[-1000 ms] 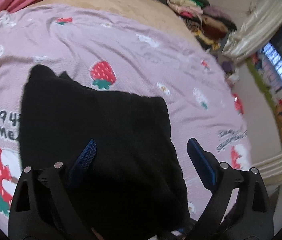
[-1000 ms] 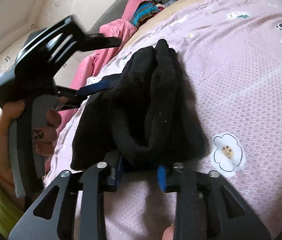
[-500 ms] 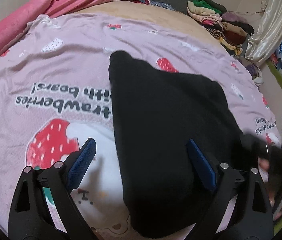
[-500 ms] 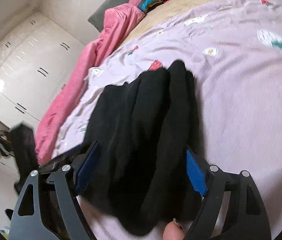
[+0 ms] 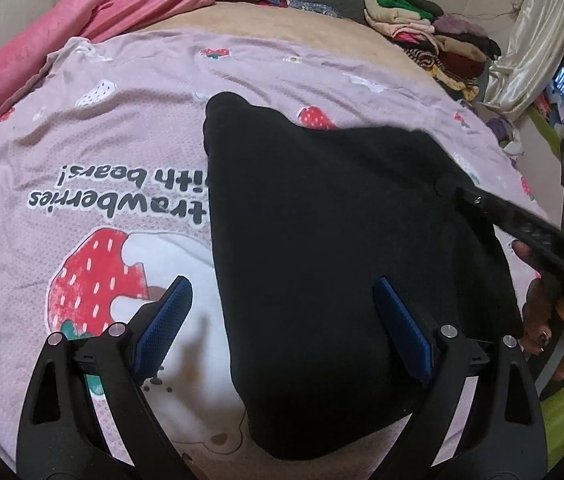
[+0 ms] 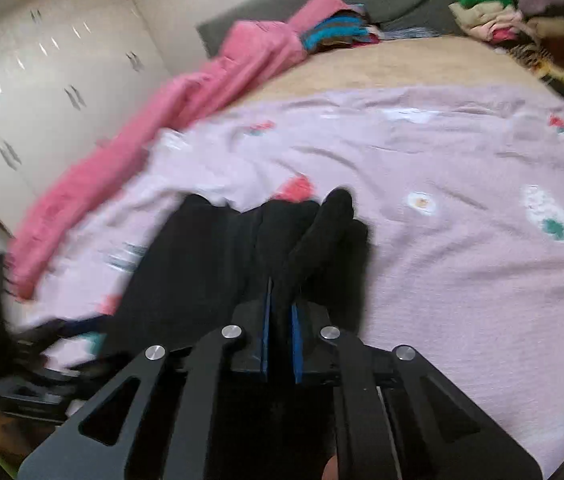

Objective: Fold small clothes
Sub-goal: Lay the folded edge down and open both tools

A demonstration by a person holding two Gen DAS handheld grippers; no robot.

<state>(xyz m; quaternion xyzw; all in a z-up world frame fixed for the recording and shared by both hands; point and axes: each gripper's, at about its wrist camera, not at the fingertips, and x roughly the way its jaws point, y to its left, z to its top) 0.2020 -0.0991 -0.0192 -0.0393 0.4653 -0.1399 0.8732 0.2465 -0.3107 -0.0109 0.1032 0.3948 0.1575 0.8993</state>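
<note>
Black garment (image 5: 322,220) lying flat on the pink strawberry sheet (image 5: 102,128), filling the middle of the left wrist picture. Stretching long from the lower middle of the frame up toward the upper middle, with a small bump at its far top corner. Sitting partly between the blue pads (image 5: 170,320) of the left gripper (image 5: 282,320), more toward the right-hand pad. Left gripper spread wide, hovering, holding nothing, not clearly touching the cloth.

Right gripper (image 6: 280,332) pinching a fold of the same black cloth, blue pads pressed nearly together on it in the lower middle of the right wrist picture. Showing up too in the left wrist picture, reaching in from the right edge to the cloth's right side, with a hand (image 5: 554,312) behind it.

Looking like the right side is the one about to be lifted and carried over toward the left. Left gripper sitting closer to the near bottom edge, ready to help hold it down.
</note>
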